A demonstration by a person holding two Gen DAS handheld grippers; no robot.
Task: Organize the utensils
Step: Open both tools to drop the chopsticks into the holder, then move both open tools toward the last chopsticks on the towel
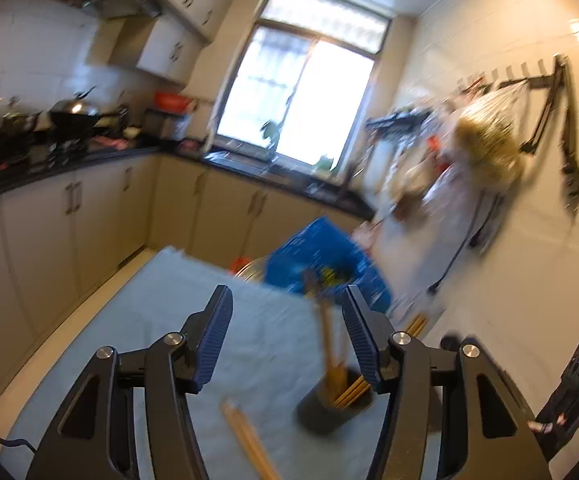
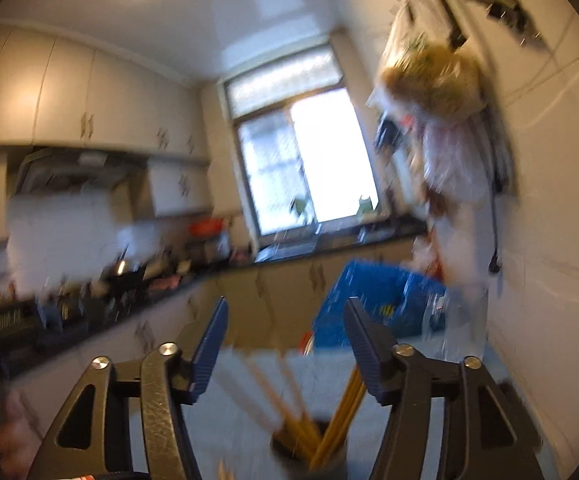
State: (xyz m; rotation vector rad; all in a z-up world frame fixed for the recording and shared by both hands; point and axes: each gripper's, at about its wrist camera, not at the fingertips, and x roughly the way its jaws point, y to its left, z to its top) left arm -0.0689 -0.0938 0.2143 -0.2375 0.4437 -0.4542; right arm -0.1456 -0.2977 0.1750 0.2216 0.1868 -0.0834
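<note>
In the left wrist view a dark round holder (image 1: 329, 410) stands on a pale cloth (image 1: 149, 320), with several wooden chopsticks (image 1: 331, 360) leaning in it. A loose pair of chopsticks (image 1: 249, 440) lies on the cloth just left of the holder. My left gripper (image 1: 287, 292) is open above the cloth; the standing chopsticks rise close to its right finger (image 1: 363, 340) without being pinched. In the right wrist view the same holder (image 2: 309, 452) sits low between the fingers, its chopsticks (image 2: 345, 404) fanning out. My right gripper (image 2: 285, 304) is open and holds nothing. Both views are blurred.
A blue bag (image 1: 321, 256) stands past the far end of the cloth, also the blue bag (image 2: 373, 300). Bags hang on the right wall (image 1: 485, 136). A dark counter with pots (image 1: 69, 120) runs along the left. A black box (image 1: 573, 392) sits at the right.
</note>
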